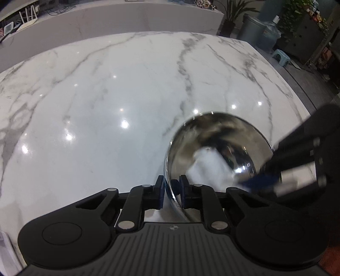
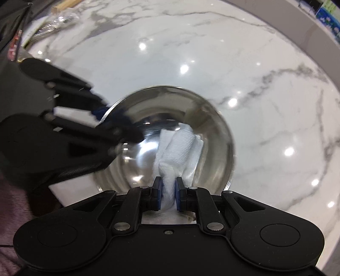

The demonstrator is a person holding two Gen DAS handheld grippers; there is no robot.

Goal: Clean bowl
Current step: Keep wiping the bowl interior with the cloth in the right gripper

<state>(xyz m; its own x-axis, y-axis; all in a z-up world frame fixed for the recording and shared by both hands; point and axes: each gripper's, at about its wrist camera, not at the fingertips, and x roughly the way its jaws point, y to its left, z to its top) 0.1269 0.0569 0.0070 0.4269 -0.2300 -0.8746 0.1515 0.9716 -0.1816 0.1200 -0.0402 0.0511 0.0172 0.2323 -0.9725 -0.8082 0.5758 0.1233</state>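
Observation:
A shiny steel bowl [image 1: 214, 138] [image 2: 170, 112] sits on the white marble counter [image 1: 106, 95]. My left gripper [image 1: 171, 186] is shut on the bowl's near rim, one finger inside and one outside. In the right wrist view it reaches in from the left [image 2: 106, 121]. My right gripper [image 2: 169, 186] is shut on a folded white paper towel [image 2: 180, 148] and presses it against the inside of the bowl. In the left wrist view the right gripper [image 1: 261, 180] enters from the right, blurred, with the towel [image 1: 210, 163] in the bowl.
The counter's right edge [image 1: 297, 95] drops to a dark floor with a bin [image 1: 250, 27], a small stool [image 1: 280, 56] and plants. A raised ledge [image 1: 106, 19] runs behind the counter. Plastic-wrapped items [image 2: 55, 21] lie at the far left in the right wrist view.

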